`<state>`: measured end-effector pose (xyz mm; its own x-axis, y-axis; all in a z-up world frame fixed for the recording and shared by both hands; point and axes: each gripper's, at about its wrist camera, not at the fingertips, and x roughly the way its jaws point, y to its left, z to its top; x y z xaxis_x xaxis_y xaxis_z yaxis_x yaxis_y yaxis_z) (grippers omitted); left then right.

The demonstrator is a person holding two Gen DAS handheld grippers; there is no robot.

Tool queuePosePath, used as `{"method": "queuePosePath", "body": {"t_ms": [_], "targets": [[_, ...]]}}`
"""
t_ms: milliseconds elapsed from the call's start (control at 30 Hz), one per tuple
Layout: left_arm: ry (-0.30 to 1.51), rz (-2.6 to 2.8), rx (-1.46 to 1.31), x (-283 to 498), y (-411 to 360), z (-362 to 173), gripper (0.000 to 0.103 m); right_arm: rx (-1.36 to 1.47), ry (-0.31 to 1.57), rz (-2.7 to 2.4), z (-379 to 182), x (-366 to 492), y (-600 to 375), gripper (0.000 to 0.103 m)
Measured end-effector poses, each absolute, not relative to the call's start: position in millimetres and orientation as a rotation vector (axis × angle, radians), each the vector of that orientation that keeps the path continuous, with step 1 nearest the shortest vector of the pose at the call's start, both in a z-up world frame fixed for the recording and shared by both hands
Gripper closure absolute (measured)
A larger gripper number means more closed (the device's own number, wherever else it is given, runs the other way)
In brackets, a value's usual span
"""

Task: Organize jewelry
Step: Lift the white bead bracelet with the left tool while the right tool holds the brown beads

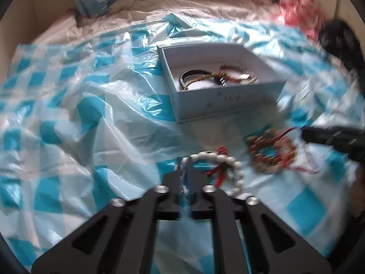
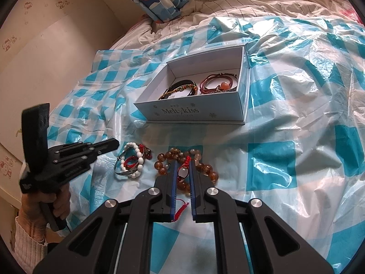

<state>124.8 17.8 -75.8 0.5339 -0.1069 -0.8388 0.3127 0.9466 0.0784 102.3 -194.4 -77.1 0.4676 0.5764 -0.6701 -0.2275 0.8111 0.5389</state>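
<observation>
A white bead bracelet (image 1: 225, 159) (image 2: 136, 157) lies on the sheet with a silver bangle (image 2: 122, 171) and a red cord piece. My left gripper (image 1: 186, 162) (image 2: 115, 145) stands at its edge, pads slightly apart and not clamped on it; that view is blurred. My right gripper (image 2: 182, 164) (image 1: 306, 133) is shut on a red cord bracelet (image 2: 183, 173) with a pale stone, just over the amber bead bracelet (image 2: 203, 166) (image 1: 269, 153). Beyond stands the open white box (image 2: 196, 111) (image 1: 228, 100) holding several bracelets.
A blue-and-white checked plastic sheet (image 2: 296, 114) covers the bed. A blue pillow (image 2: 155, 0) leans at the back, a wall (image 2: 45, 45) runs along the left, and pink fabric (image 1: 294, 11) lies at the far right. A hand (image 2: 52, 203) in a white knit sleeve holds the left gripper.
</observation>
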Motion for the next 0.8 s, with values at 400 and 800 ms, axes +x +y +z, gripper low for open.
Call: {"method": "queuePosePath", "body": {"t_ms": [400,800], "targets": [[0.996,-0.325,0.175,122.8,14.0,-71.2,0.093,0.420,0.967,0.517,-77.3,102.5,-192.6,0.092],[0.976,-0.378,0.103,113.6,17.0,-54.7,0.097,0.422,0.967,0.516,-76.7,103.0,-192.9,0.092]]}}
